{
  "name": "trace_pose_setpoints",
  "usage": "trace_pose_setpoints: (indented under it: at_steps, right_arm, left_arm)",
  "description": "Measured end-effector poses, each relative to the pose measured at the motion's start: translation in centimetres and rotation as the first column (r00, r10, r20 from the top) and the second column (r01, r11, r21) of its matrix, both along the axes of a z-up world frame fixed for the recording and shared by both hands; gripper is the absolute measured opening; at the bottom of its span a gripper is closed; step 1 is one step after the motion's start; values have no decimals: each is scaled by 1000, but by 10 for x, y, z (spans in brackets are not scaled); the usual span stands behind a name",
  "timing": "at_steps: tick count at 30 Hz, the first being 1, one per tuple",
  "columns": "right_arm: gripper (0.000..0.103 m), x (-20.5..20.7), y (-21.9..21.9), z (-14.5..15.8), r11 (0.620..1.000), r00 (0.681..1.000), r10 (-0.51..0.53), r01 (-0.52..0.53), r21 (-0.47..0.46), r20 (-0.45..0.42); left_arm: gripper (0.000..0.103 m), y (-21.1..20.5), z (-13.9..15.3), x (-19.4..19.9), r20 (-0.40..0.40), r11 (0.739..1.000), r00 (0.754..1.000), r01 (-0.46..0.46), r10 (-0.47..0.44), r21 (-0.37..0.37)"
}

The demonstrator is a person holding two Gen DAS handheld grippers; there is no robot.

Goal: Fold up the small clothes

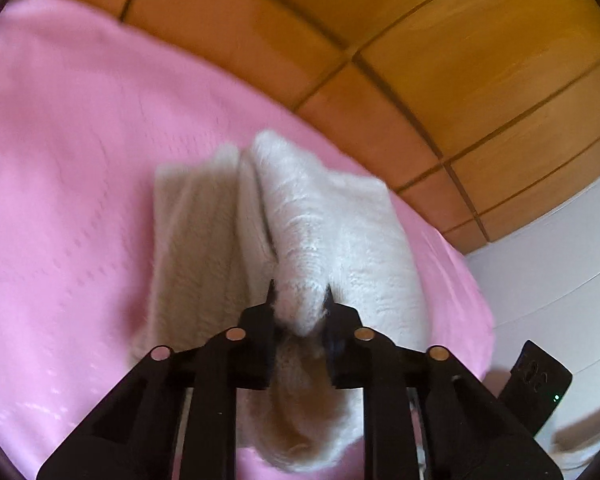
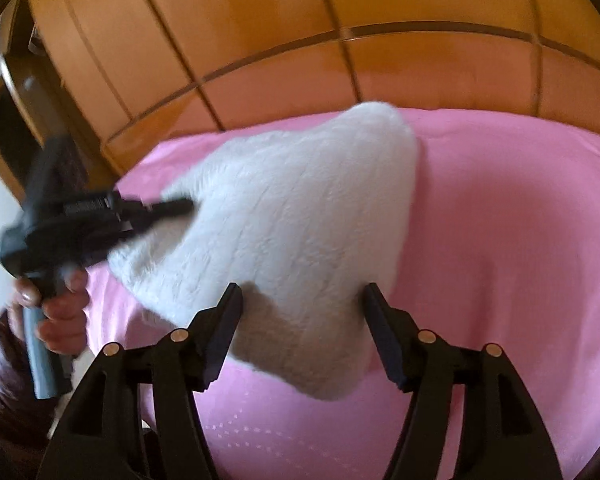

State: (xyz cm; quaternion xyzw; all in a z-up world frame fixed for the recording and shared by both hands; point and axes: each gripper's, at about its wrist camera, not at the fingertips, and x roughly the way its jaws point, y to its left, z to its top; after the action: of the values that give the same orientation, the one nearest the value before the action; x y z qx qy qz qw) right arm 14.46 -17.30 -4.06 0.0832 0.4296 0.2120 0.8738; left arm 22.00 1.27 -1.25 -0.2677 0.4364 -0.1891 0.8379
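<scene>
A small white fluffy knit garment [image 1: 320, 232] lies partly folded on a pink bedspread [image 1: 68, 160]. My left gripper [image 1: 299, 296] is shut on a bunched edge of the garment and lifts it. In the right wrist view the garment [image 2: 284, 216] is raised in a peak above the bedspread [image 2: 500, 240]. The left gripper [image 2: 180, 208] grips the garment's left edge there, held by a hand. My right gripper [image 2: 302, 294] is open, its fingers on either side of the garment's near lower part without pinching it.
A wooden panelled headboard [image 1: 440, 52] runs behind the bed, also in the right wrist view [image 2: 300, 40]. A white wall [image 1: 560, 264] is at the right. The bed's edge drops off at the right [image 1: 480, 320]. A dark device [image 1: 540, 384] shows low right.
</scene>
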Motion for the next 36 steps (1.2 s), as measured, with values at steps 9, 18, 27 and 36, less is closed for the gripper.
trace_pose_setpoints:
  at_steps: [9, 18, 27, 36]
  right_arm:
    - [72, -4, 51, -14, 991, 995, 92, -89, -98, 25]
    - [78, 3, 9, 12, 997, 997, 74, -75, 35, 6]
    - [77, 51, -20, 37, 998, 999, -48, 47, 41, 16]
    - [76, 84, -1, 46, 1000, 999, -9, 9, -4, 34]
  left_arm:
    - [19, 6, -12, -23, 49, 950, 994, -104, 94, 295]
    - [29, -19, 0, -35, 164, 875, 984, -134, 64, 466]
    - [46, -24, 1, -39, 201, 868, 979, -137, 45, 478]
    - [46, -22, -3, -40, 198, 867, 979, -134, 42, 480]
